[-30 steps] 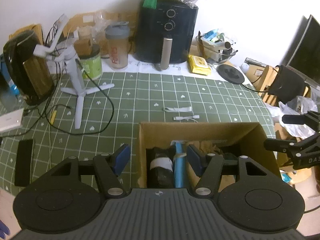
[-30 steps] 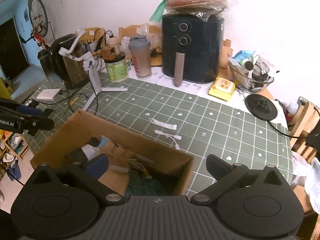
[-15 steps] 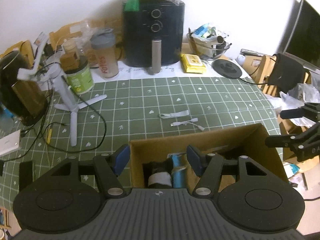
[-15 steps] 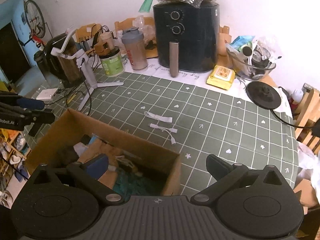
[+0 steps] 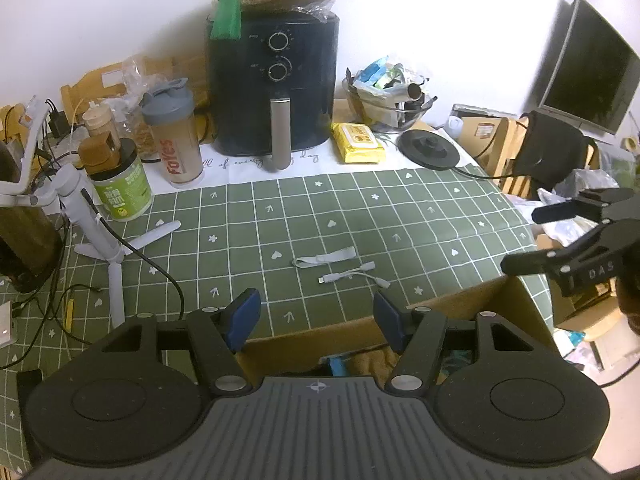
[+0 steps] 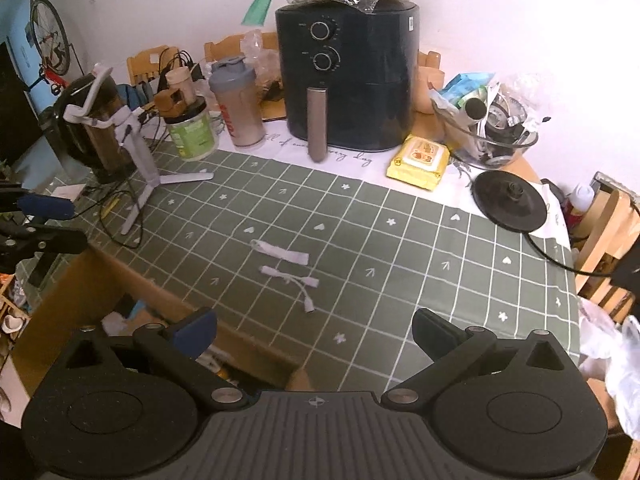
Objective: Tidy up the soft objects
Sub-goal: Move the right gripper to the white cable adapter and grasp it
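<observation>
While both hover empty, left gripper point(image 5: 316, 318) apart over cardboard box point(image 5: 460, 312), right gripper point(image 6: 316, 334) apart — white strap point(image 6: 282, 252) beyond.

We held the left tool point(image 5: 316, 316) level, its two blue-padded fingers point(image 5: 244, 318) spread apart with nothing between them. The right tool point(image 6: 316, 332) sat likewise, its fingers point(image 6: 434, 334) spread wider and gripping nothing. Each tool showed at the edge of the other's view, so the two sat side by side.
</observation>
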A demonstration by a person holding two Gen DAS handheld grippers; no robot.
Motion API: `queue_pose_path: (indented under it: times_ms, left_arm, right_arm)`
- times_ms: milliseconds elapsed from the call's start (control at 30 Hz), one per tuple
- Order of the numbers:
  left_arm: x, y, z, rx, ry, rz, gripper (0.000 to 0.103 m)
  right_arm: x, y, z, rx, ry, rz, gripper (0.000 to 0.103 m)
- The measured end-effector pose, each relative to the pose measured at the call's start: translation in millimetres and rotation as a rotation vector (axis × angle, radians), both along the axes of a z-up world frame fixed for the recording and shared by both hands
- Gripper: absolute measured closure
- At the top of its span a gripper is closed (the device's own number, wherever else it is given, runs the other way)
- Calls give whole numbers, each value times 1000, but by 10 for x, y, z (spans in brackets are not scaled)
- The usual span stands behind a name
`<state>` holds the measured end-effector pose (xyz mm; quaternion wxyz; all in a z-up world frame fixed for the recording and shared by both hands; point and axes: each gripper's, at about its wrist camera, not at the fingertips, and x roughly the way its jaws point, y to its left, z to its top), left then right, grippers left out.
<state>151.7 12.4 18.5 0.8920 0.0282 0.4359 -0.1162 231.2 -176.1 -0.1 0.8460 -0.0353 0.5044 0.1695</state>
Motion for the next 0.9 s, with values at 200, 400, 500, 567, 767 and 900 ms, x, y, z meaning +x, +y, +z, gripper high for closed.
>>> queue_pose_path:
  times_ms: [200, 400, 500, 567, 767, 900]
  left_arm:
    - [57, 113, -24, -7, 10, 10, 42]
    - [91, 247, -71, -34, 30, 29, 42]
    - [98, 303, -86, -55, 40, 30, 42]
    - [94, 339, -93, -69, 44, 30, 42]
    - [120, 444, -166, -106, 86, 69, 37]
    - [96, 504, -191, -119, 91, 85, 35]
  right_arm:
    - [213, 12, -91, -13, -3, 32, 0]
    - [439, 76, -229, -11, 8, 106, 0]
    - [554, 119, -326, -9, 19, 149, 0]
    - [631, 150, -401, -5, 35, 179, 0]
    - [820, 270, -619, 14, 80, 285, 1]
    - [947, 387, -823, 13, 130, 364, 9]
